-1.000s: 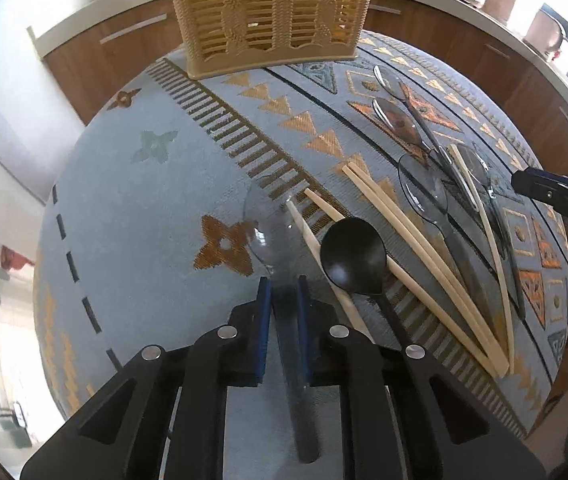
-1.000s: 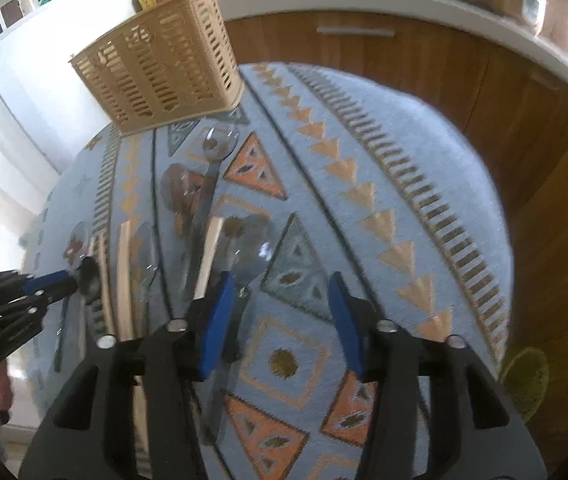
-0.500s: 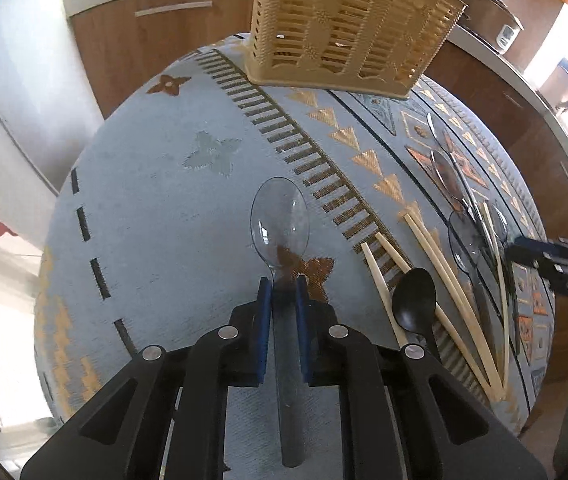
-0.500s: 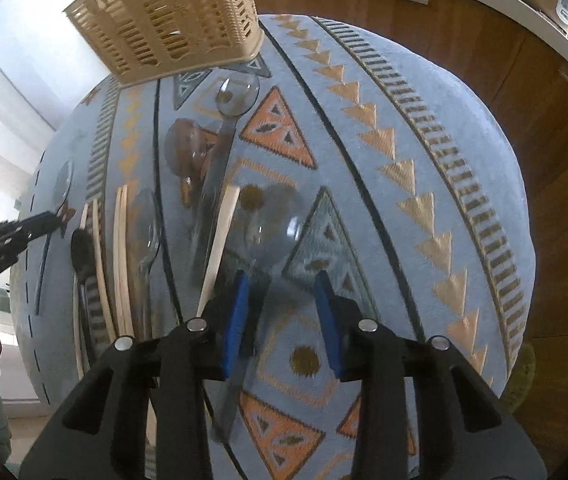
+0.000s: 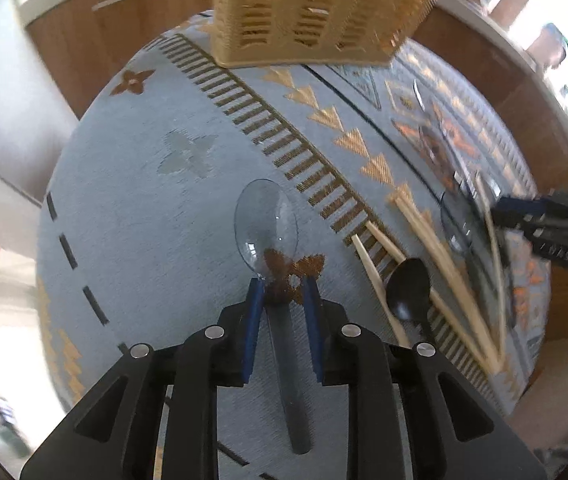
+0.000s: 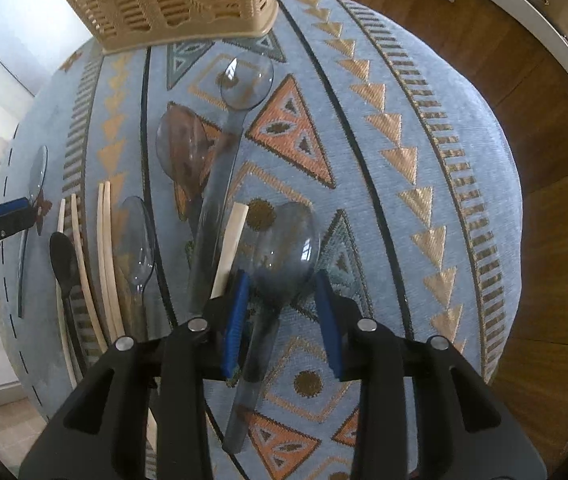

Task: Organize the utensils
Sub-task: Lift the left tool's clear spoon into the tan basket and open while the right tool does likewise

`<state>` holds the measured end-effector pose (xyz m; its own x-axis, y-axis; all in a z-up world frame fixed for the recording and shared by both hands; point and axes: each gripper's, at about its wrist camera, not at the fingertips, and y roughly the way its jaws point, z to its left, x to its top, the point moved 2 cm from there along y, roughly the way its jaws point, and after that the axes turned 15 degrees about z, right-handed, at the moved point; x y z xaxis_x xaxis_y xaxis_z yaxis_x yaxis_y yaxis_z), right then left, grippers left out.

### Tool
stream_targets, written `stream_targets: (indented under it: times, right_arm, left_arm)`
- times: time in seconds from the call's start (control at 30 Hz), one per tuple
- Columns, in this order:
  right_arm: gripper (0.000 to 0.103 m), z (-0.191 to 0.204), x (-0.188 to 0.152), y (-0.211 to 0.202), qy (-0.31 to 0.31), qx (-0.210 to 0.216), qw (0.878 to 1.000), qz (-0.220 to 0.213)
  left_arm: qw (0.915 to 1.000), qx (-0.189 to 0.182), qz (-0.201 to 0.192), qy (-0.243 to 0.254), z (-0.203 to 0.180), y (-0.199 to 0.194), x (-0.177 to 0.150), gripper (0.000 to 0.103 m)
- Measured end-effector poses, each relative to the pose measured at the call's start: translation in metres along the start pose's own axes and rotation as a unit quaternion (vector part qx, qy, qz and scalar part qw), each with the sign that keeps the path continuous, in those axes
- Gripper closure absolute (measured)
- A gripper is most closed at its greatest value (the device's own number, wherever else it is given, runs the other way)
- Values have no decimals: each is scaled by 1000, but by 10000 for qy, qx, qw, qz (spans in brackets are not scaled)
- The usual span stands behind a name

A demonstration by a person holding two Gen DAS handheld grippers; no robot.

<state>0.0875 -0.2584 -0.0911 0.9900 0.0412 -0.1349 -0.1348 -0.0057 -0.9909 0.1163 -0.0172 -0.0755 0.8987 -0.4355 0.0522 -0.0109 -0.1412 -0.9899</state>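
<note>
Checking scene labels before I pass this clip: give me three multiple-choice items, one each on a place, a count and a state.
1. Where does the beige basket stand?
A. At the far end of the cloth, beyond the utensils
B. On the floor
C. On top of the chopsticks

2. How many black spoons lie on the cloth?
A. None
B. One
C. Three

3. How is the clear spoon nearest the right gripper placed?
A. Standing in the basket
B. Lying flat, handle between the pads
C. Lifted clear of the cloth

Answers:
1 A: the beige basket sits at the far end of the cloth.
2 B: only one black spoon shows.
3 B: the clear spoon lies flat with its handle inside the right gripper, whose jaws are closing but not yet pressing.
</note>
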Motion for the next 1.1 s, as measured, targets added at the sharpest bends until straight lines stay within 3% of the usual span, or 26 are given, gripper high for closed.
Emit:
stream_targets:
  times: [0.03,0.1,0.13,0.2,0.37,0.5,0.6,0.67,0.73,0.87,0.9,0.93,0.97,1.03,1.1]
  right_arm:
    - [80,2,2,0,-38,-27,10000,22]
    - [84,7,1,-1,-103,-95,9999,-1]
    - [93,10,1,0,-117,-97,9999,-14]
    - [93,18,-1,2,-108,-39,9999,-55]
    - [93,6,-19,-5,-29,570,9973,-465]
    - [93,-5,-36,-38,-8,769,9889,-1274]
    - [93,-5,-45,-72,-85,883,9755,-2015]
    - [93,-6,-47,-99,-118,864,9621,-2582]
    - [93,-4,-46,-129,-138,920,9440,-3166]
    - [93,2,-28,-181,-174,1127,9068,-4058]
    - [93,1,-23,-192,-167,1120,8985,-4241]
    - [93,1,-19,-202,-149,1116,8916,-4386]
    - [93,2,-7,-212,-123,1179,8797,-4606]
    - [93,-4,11,-226,-73,1217,8668,-4834]
    - [93,-5,28,-235,-5,1176,8517,-5107]
  left_arm:
    - [9996,280,36,78,-5,1,1,92]
    - [9982,570,35,199,-11,2,0,93]
    - [9977,647,7,224,-14,2,0,93]
    - [9972,704,-125,224,-17,2,-2,94]
    - [9960,237,-851,-123,-10,-13,-8,94]
    - [9836,-201,-1769,-282,-12,-51,-17,94]
    - [9658,-426,-2532,-352,-14,-86,-19,94]
    - [9489,-436,-3099,-413,-17,-114,-12,94]
    - [9266,-421,-3712,-435,-17,-146,-5,94]
    - [8879,-270,-4570,-463,-24,-189,18,94]
    - [8807,-254,-4708,-465,-26,-196,21,94]
    - [8667,-211,-4962,-463,-26,-205,31,94]
    - [8594,-149,-5090,-467,-28,-210,34,94]
    - [8447,-24,-5329,-493,-27,-218,51,94]
    - [8349,15,-5481,-509,-24,-221,64,94]
